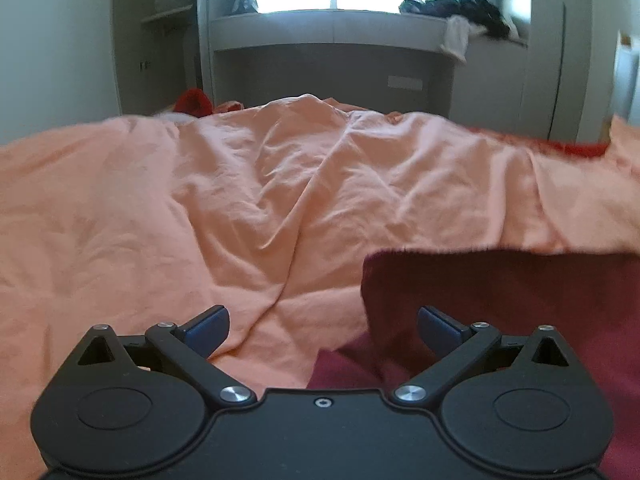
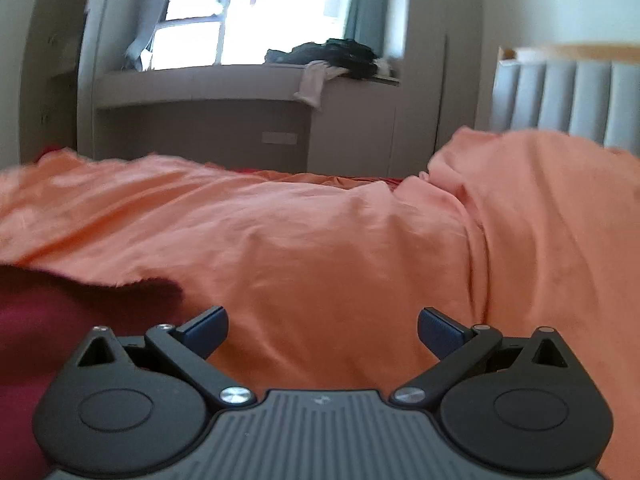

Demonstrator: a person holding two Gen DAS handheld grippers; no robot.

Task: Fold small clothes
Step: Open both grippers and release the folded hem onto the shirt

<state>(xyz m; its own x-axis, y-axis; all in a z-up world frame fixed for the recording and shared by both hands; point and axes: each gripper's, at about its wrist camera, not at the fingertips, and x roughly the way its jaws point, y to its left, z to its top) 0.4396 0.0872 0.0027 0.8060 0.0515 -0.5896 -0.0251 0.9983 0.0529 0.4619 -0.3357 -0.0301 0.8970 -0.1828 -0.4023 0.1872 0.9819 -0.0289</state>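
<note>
A dark red garment point(image 1: 520, 312) lies on the orange bedsheet point(image 1: 240, 200), at the lower right of the left wrist view. My left gripper point(image 1: 323, 330) is open and empty, low over the sheet, its right finger over the garment's left edge. In the right wrist view the same dark red garment point(image 2: 60, 320) lies at the lower left on the orange sheet point(image 2: 320, 260). My right gripper point(image 2: 323, 330) is open and empty, just right of the garment's corner.
The sheet bunches into a tall hump point(image 2: 540, 200) at the right. A window ledge point(image 1: 340, 24) with a pile of dark clothes point(image 1: 460, 12) stands beyond the bed. A red item point(image 1: 194, 102) lies at the far left. A padded headboard point(image 2: 568, 96) stands at the right.
</note>
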